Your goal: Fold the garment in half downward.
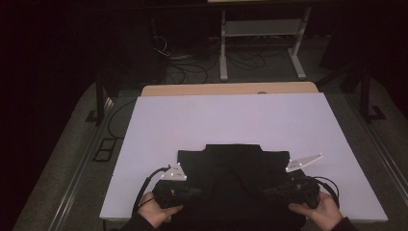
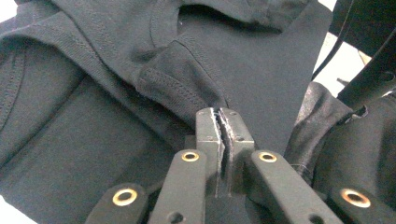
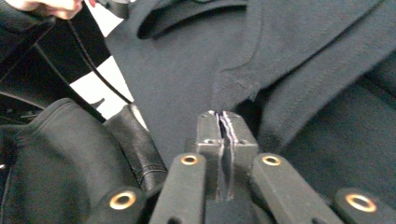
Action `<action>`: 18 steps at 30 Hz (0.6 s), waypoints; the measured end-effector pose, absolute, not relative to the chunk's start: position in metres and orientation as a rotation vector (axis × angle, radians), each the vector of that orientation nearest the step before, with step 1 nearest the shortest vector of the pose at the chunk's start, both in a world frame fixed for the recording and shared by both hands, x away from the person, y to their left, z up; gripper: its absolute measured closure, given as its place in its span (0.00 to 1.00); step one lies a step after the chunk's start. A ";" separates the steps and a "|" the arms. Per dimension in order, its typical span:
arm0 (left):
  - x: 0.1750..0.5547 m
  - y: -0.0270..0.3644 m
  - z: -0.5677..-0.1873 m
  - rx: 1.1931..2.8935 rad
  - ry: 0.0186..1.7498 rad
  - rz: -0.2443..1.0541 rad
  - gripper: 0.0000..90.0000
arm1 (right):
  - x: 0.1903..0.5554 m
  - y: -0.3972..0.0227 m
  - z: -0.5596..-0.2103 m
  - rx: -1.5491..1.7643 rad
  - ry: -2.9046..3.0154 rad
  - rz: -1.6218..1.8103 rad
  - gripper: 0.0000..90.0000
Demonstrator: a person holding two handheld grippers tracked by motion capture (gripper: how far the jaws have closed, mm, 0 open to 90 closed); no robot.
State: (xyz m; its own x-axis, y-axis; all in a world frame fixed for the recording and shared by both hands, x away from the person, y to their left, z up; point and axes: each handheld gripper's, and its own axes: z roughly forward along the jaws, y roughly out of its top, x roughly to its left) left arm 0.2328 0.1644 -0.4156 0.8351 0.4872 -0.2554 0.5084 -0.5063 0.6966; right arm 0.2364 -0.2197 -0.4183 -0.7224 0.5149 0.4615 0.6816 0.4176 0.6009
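Both hands sit at the near edge of the table, each with a gripper pointed inward over the black T-shirt, which lies spread on the white board toward its near side, collar end away from the person. On the near left, the left gripper has its jaws pressed together on a fold of the shirt; the left gripper view shows a hemmed edge of the shirt running straight into the closed tips. On the near right, the right gripper is clamped the same way, with a stitched fold of fabric meeting its tips.

The two grips lie level with each other, at opposite sides of the garment, so the line between them runs left to right across the shirt. Neither hand looks nearer than the other. Any lift or fold probably has to go away from the person, both hands together, or the cloth will skew.

Beyond the board a wooden table edge shows, and cables trail on the dark floor behind.
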 end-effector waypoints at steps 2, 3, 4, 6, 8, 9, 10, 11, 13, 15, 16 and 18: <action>0.233 0.165 -0.416 2.180 0.734 -0.035 0.93 | 0.235 -0.217 -0.418 -1.032 -2.488 -1.192 0.89; 0.233 0.165 -0.416 2.176 0.738 -0.037 0.90 | 0.234 -0.216 -0.418 -1.021 -2.499 -1.190 0.88; 0.233 0.166 -0.415 2.172 0.745 -0.029 0.85 | 0.234 -0.215 -0.418 -1.013 -2.509 -1.188 0.86; 0.234 0.168 -0.413 2.153 0.761 -0.020 0.76 | 0.233 -0.214 -0.418 -1.006 -2.526 -1.188 0.82; 0.235 0.171 -0.412 2.134 0.769 -0.031 0.69 | 0.232 -0.212 -0.417 -0.996 -2.538 -1.199 0.79; 0.236 0.173 -0.412 2.120 0.771 -0.041 0.65 | 0.231 -0.212 -0.416 -0.990 -2.547 -1.205 0.76; 0.237 0.175 -0.411 2.112 0.769 -0.058 0.61 | 0.230 -0.211 -0.416 -0.987 -2.556 -1.207 0.73; 0.237 0.176 -0.411 2.105 0.769 -0.065 0.57 | 0.230 -0.211 -0.415 -0.986 -2.560 -1.212 0.70; 0.239 0.178 -0.411 2.098 0.770 -0.073 0.52 | 0.230 -0.210 -0.415 -0.987 -2.567 -1.215 0.63; 0.239 0.180 -0.410 2.089 0.753 -0.085 0.45 | 0.230 -0.209 -0.415 -0.985 -2.581 -1.215 0.59; 0.240 0.180 -0.409 2.086 0.749 -0.086 0.42 | 0.230 -0.209 -0.414 -0.986 -2.585 -1.216 0.57; 0.241 0.181 -0.408 2.084 0.737 -0.096 0.37 | 0.231 -0.209 -0.413 -0.997 -2.585 -1.221 0.51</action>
State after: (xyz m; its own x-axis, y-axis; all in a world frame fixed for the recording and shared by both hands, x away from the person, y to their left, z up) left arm 0.2413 0.1810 -0.4084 0.8196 0.4670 -0.3319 0.5363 -0.4216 0.7312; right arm 0.2309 -0.2094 -0.4126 -0.7776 0.5145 0.3615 0.6061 0.4600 0.6489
